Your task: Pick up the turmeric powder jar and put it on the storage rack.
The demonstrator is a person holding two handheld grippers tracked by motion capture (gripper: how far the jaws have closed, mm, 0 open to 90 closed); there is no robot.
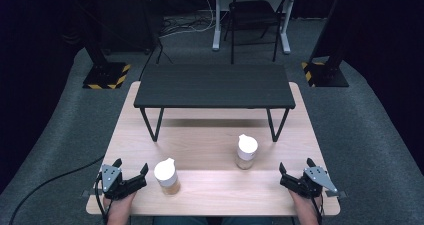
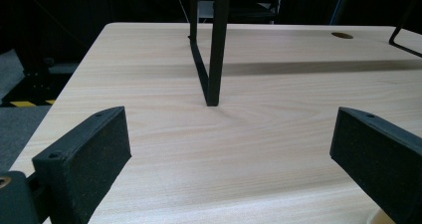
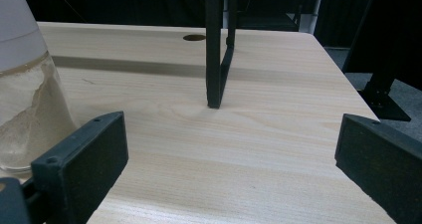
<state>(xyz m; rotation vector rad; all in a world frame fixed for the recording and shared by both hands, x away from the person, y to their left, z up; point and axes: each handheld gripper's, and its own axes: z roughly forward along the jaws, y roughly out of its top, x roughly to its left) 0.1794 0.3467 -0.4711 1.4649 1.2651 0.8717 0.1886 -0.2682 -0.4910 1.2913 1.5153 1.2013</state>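
Two clear jars with white lids and tan powder stand on the wooden table (image 1: pixel 210 135). One jar (image 1: pixel 167 176) is near the front left, the other jar (image 1: pixel 246 152) nearer the middle right. My left gripper (image 1: pixel 131 170) rests at the front left edge, open, just left of the nearer jar. My right gripper (image 1: pixel 295 169) rests at the front right edge, open and empty. In the right gripper view the right-hand jar (image 3: pixel 25 94) stands at the far left, beyond the jaws. Bare wood lies between the left gripper (image 2: pixel 226 149) jaws.
A low black shelf (image 1: pixel 214 86) on thin metal legs spans the back half of the table. One leg (image 2: pixel 214 50) stands ahead of the left gripper, another leg (image 3: pixel 215 45) ahead of the right gripper (image 3: pixel 229 149). A chair (image 1: pixel 252 15) stands beyond the table.
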